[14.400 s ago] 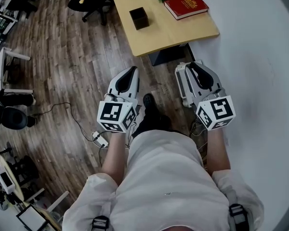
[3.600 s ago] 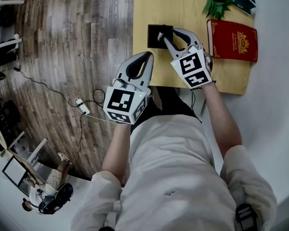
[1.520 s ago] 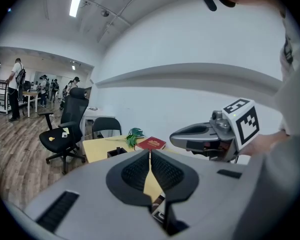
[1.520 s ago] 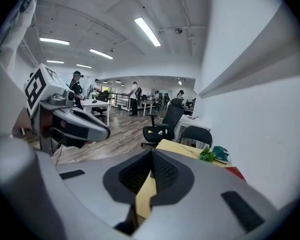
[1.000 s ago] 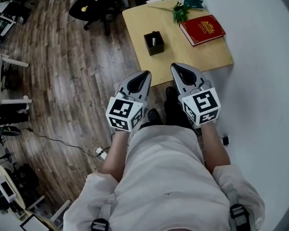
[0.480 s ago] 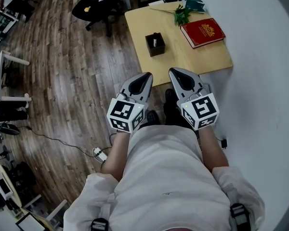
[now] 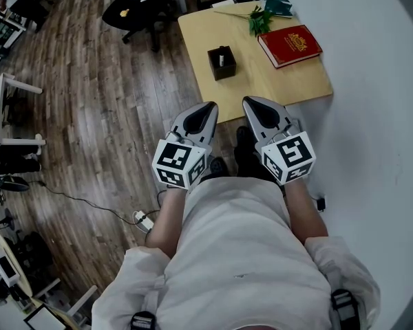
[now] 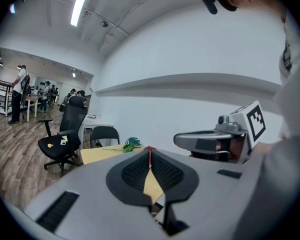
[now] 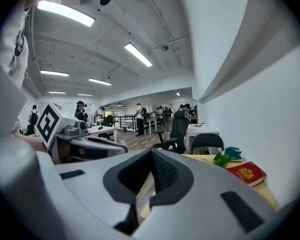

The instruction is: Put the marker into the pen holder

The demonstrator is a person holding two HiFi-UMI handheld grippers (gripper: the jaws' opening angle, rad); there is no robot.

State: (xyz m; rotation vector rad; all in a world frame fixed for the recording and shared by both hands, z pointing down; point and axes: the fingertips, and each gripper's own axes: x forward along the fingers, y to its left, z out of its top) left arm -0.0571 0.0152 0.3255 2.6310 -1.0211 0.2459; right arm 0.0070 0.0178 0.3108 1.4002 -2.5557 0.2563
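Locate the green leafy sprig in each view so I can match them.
Head view: green sprig top centre, on the table, beside the red book.
Left gripper view: sprig just left of centre, on the table.
Right gripper view: sprig right of centre, left of the book.
Shared landmark: the yellow table.

Marker (image 7: 220, 60) in pen holder (image 7: 226, 71) on table (image 7: 289, 82); left gripper (image 7: 208, 106), right gripper (image 7: 249, 102) side by side, off table.

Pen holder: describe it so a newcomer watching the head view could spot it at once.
Find the light wooden table at the top of the head view. The pen holder sits near its left side, left of the red book and the green sprig. It is the only dark, square, open-topped box there, with a white marker standing inside.
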